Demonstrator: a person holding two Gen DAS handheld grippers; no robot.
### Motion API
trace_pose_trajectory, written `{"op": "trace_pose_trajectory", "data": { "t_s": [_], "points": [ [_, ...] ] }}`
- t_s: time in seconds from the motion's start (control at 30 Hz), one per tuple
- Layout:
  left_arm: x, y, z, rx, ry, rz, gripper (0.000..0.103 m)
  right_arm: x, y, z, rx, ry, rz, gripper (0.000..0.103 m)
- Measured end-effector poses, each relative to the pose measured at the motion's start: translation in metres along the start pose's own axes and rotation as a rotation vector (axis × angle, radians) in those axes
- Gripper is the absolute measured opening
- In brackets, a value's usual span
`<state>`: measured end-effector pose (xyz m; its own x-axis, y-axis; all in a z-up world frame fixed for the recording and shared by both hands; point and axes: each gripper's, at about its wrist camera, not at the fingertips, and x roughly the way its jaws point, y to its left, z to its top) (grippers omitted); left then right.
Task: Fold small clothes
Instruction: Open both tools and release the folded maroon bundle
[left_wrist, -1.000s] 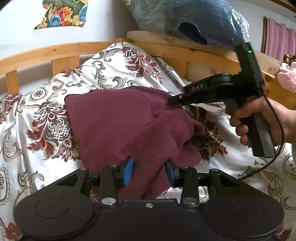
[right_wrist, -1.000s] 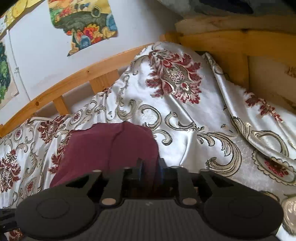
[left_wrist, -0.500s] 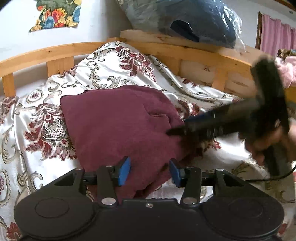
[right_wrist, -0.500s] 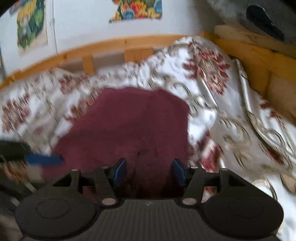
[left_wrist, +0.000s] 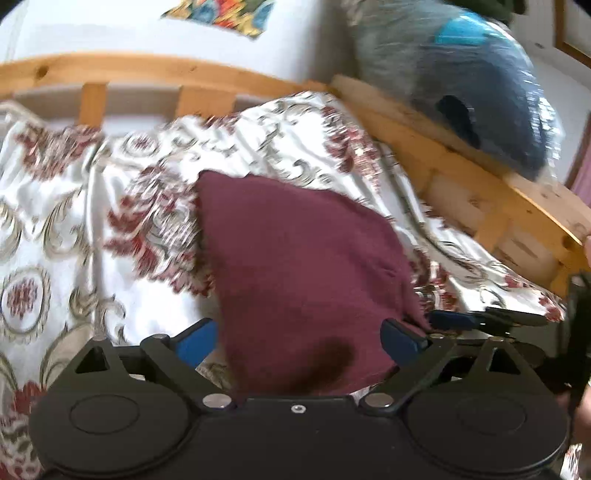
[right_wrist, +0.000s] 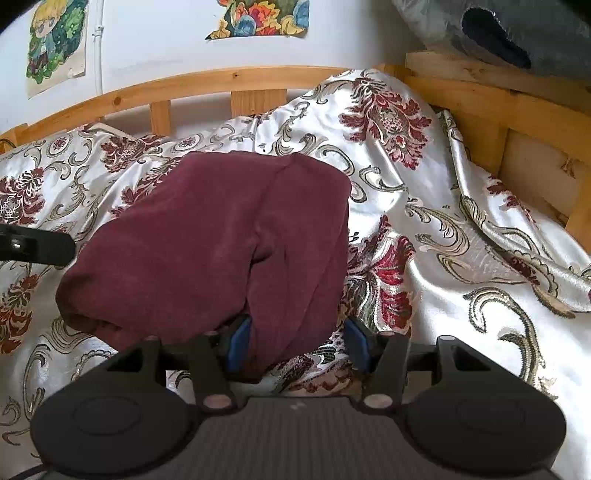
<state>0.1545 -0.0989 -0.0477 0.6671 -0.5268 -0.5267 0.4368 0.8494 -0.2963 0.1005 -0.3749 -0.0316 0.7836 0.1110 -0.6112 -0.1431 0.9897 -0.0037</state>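
The maroon garment (right_wrist: 207, 236) is left folded on the bed (right_wrist: 461, 266); the left tool (left_wrist: 299, 339) is being spread wide, the right tool (right_wrist: 299, 343) is held spread, nothing pinched.

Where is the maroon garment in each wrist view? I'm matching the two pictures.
Left wrist: maroon garment at centre, running down between the left gripper's opening jaws.
Right wrist: centre-left, its near edge between the right gripper's jaws.
Shared landmark: wooden bed rail.

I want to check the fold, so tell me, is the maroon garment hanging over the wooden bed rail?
No, the maroon garment lies on the patterned bedspread, well short of the wooden bed rail.
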Motion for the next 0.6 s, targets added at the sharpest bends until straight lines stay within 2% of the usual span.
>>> {"op": "trace_pose_trajectory", "data": {
  "t_s": [0.1, 0.17, 0.37, 0.5, 0.6],
  "points": [
    [0.013, 0.006, -0.002, -0.047, 0.072, 0.059, 0.098, 0.000, -0.001, 0.000, 0.000, 0.004, -0.003, 0.067],
    [0.018, 0.011, -0.005, -0.064, 0.102, 0.062, 0.098, -0.001, -0.003, -0.001, 0.014, 0.007, -0.001, 0.069],
    [0.022, 0.014, -0.008, -0.070, 0.111, 0.070, 0.101, -0.009, -0.003, 0.000, 0.020, -0.009, -0.011, 0.079],
    [0.022, 0.015, -0.009, -0.073, 0.116, 0.069, 0.101, -0.024, -0.005, 0.004, 0.045, -0.058, -0.020, 0.090],
    [0.023, 0.015, -0.010, -0.072, 0.119, 0.071, 0.102, -0.034, -0.005, 0.009, 0.066, -0.099, -0.010, 0.094]
  ]
}}
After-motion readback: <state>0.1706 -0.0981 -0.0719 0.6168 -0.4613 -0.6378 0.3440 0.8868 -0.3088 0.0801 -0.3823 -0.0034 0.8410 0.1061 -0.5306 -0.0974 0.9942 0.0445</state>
